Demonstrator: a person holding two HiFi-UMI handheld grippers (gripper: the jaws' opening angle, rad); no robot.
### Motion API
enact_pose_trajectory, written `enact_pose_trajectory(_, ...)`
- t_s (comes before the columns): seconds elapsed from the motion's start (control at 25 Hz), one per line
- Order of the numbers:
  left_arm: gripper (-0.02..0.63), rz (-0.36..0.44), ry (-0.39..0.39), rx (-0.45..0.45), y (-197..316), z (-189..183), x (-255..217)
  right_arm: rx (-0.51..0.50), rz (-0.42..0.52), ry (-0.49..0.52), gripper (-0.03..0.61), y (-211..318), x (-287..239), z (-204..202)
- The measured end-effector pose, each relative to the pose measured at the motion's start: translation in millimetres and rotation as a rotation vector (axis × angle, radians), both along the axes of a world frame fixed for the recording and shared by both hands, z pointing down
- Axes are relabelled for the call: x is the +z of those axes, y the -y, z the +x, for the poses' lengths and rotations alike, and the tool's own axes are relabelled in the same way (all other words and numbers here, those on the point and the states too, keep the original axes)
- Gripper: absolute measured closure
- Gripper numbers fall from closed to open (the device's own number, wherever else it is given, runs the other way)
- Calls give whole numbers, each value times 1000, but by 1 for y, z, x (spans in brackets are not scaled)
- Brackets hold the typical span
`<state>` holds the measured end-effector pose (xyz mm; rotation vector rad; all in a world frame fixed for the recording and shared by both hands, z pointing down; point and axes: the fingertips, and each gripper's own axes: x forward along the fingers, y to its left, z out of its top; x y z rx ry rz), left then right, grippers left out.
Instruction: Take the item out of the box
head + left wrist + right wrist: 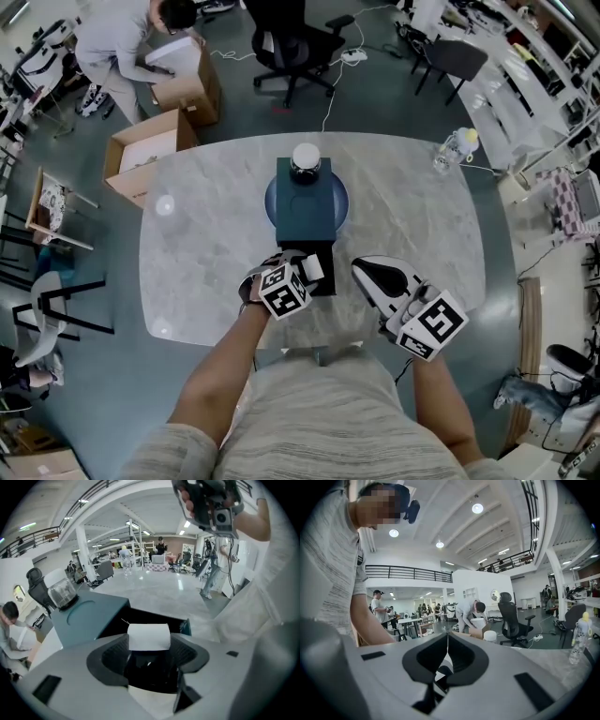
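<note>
The left hand-held gripper (150, 656) is clamped on a flat white item (149, 636), seemingly a card or thin packet. Its upper edge stands above the jaws, just over the dark open end of the teal box (93, 616). The right hand-held gripper (447, 651) has its jaws pressed together on nothing and hangs beside the box, apart from it.

I judge this to be the lifting-out step: the item is gripped but not yet clear of the box mouth. The next move calls for a steady pull up and toward the person, keeping the item from catching on the box edge. It should also avoid jolting the box, since a glass jar with a white lid (306, 161) stands on its closed far part.

The box rests on the pale marbled desk (206, 234). No brand, label or writing can be read on the item, box or jar; only the square markers on the gripper cubes show.
</note>
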<state>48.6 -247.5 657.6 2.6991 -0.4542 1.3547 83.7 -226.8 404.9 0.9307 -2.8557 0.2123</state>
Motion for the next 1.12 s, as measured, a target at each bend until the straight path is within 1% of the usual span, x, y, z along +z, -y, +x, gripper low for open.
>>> enact_pose_trajectory(0.28,327,51,-255,-189,27,-15,-54,-21,9,15,560,3,-3,-12)
enact_pose_trajectory(0.52,327,91,-439,-302,37,-34,-107,-39,25,32,560,6,-7,-23)
enact_pose_trajectory(0.64,327,126,-529,-331,39,-42,-135,-47,35,39,560,8,-9,-27)
enact_pose_trajectory(0.8,327,180,-626,-347,37,-49,-174,-53,46,49,560,8,-13,-30)
enact_pose_trajectory(0.96,327,231,-723,-349,31,-54,-215,-60,59,59,559,6,-19,-32)
enact_pose_trajectory(1.12,327,278,-802,-340,22,-56,-251,-61,71,62,560,5,-27,-33)
